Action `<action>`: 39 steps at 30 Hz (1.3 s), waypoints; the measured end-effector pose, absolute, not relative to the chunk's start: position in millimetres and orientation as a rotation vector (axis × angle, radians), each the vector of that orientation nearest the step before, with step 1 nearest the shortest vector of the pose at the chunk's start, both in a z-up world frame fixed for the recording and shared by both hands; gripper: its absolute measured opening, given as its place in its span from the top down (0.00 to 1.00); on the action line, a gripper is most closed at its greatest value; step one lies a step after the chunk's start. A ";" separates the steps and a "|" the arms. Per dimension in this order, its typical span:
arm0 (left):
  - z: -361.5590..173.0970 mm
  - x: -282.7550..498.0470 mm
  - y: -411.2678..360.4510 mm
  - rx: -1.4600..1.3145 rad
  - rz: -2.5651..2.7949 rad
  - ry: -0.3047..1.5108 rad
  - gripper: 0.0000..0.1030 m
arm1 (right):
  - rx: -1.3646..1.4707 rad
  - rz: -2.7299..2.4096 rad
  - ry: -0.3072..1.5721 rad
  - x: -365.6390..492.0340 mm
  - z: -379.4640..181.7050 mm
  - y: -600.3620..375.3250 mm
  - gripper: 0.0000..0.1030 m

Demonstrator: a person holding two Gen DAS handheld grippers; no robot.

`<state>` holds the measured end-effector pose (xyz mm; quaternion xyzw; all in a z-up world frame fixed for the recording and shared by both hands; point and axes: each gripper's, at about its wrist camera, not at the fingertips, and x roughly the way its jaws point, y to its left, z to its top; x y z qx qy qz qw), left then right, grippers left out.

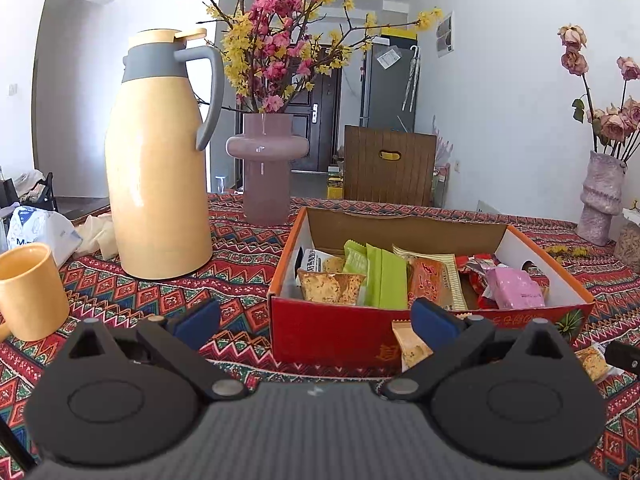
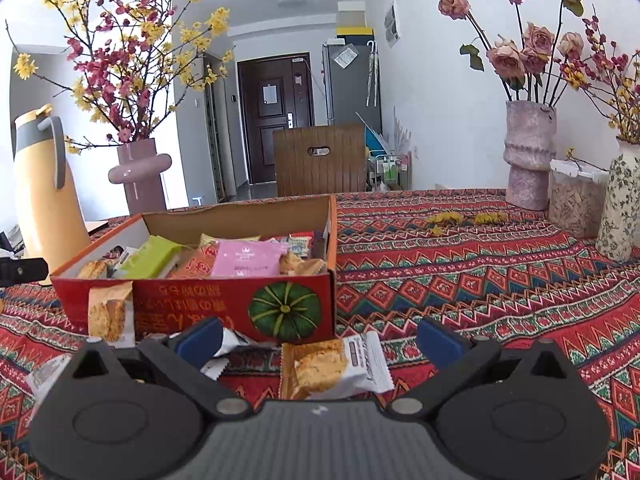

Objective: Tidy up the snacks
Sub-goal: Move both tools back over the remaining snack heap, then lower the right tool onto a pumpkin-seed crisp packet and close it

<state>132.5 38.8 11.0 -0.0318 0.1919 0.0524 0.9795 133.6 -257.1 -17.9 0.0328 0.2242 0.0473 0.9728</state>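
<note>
A red cardboard box (image 1: 332, 332) (image 2: 192, 308) on the patterned tablecloth holds several wrapped snacks: green packets (image 1: 384, 280), a pink packet (image 1: 516, 288) (image 2: 246, 258) and biscuit packets. My left gripper (image 1: 316, 320) is open and empty just in front of the box's near wall. A biscuit packet (image 1: 412, 346) leans on that wall by its right finger. My right gripper (image 2: 318, 340) is open, with a biscuit packet (image 2: 332, 364) lying on the cloth between its fingers, untouched. Another packet (image 2: 110, 314) leans on the box front.
A yellow thermos jug (image 1: 158, 160) and a yellow mug (image 1: 30, 292) stand left of the box. A mauve vase (image 1: 266, 168) with blossom branches is behind. Vases (image 2: 528, 152) and a jar (image 2: 574, 200) stand at the right. A loose packet (image 1: 596, 360) lies by the box's right corner.
</note>
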 end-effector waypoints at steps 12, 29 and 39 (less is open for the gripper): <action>-0.3 136.5 45.1 -0.082 0.122 0.405 0.00 | 0.057 0.112 0.485 137.9 -22.7 -249.2 0.00; -2.5 137.3 48.0 -0.102 0.112 0.415 0.00 | -0.031 0.070 0.573 159.7 -31.6 -244.7 0.00; -3.3 138.3 48.8 -0.105 0.109 0.422 0.00 | -0.112 0.073 0.701 200.9 -48.0 -241.1 0.10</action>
